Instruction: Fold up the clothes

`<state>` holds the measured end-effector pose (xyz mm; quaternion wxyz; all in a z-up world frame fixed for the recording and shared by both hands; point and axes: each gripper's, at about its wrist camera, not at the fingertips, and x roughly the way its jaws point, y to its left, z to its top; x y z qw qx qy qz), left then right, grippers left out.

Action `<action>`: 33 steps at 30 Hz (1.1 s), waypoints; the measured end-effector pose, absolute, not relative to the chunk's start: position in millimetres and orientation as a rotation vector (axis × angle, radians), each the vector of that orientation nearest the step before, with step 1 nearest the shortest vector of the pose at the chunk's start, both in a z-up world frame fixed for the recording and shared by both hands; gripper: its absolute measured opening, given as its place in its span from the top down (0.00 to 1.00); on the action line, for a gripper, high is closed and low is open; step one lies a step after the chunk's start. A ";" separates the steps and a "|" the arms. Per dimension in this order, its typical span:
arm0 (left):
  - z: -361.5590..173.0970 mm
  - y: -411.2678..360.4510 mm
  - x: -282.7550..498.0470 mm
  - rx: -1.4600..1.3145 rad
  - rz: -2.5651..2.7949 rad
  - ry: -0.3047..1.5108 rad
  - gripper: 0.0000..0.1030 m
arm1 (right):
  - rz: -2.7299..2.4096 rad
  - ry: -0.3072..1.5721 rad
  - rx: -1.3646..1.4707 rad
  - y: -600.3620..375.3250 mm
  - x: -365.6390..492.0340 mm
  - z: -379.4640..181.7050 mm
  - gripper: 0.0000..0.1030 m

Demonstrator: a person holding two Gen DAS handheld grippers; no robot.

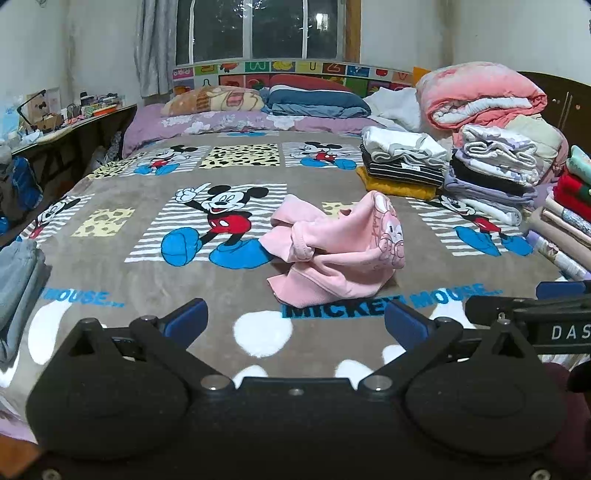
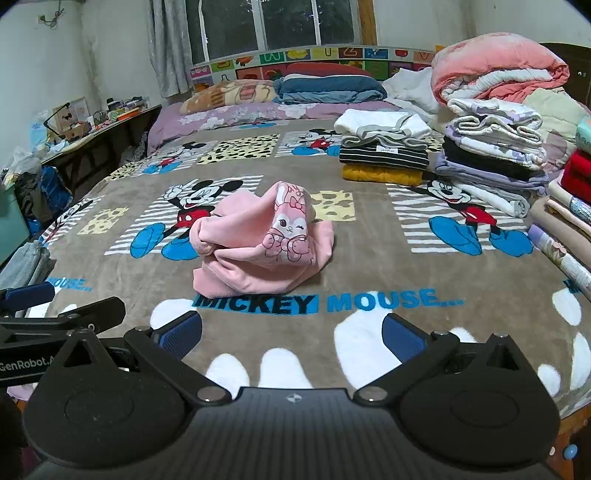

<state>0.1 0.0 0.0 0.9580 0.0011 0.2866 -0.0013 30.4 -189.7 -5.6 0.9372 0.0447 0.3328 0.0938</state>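
Both cameras sit low at the foot of the bed, looking forward along their own fingers toward the window (image 1: 258, 29) and headboard. The left wrist view has the crumpled pink garment (image 1: 332, 247) slightly right of centre; the right wrist view, from further right, has it (image 2: 262, 243) left of centre and a little nearer. Both share the Mickey Mouse blanket (image 1: 221, 177), the folded piles (image 2: 384, 155) and the desk (image 2: 110, 125); each catches the other gripper at its edge.

Both tools are matte black plastic with round housings and silver screws. The left gripper (image 1: 295, 319) and right gripper (image 2: 291, 334) have blue fingers (image 1: 186, 319).
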 end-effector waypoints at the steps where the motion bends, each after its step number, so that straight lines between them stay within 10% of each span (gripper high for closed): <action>1: -0.1 0.1 0.2 0.001 -0.002 0.582 0.00 | 0.191 0.679 0.092 -189.8 30.3 -5.7 0.00; 33: -3.1 4.2 3.2 -0.029 -0.007 0.591 0.00 | 0.193 0.674 0.095 -189.7 31.6 -6.6 0.00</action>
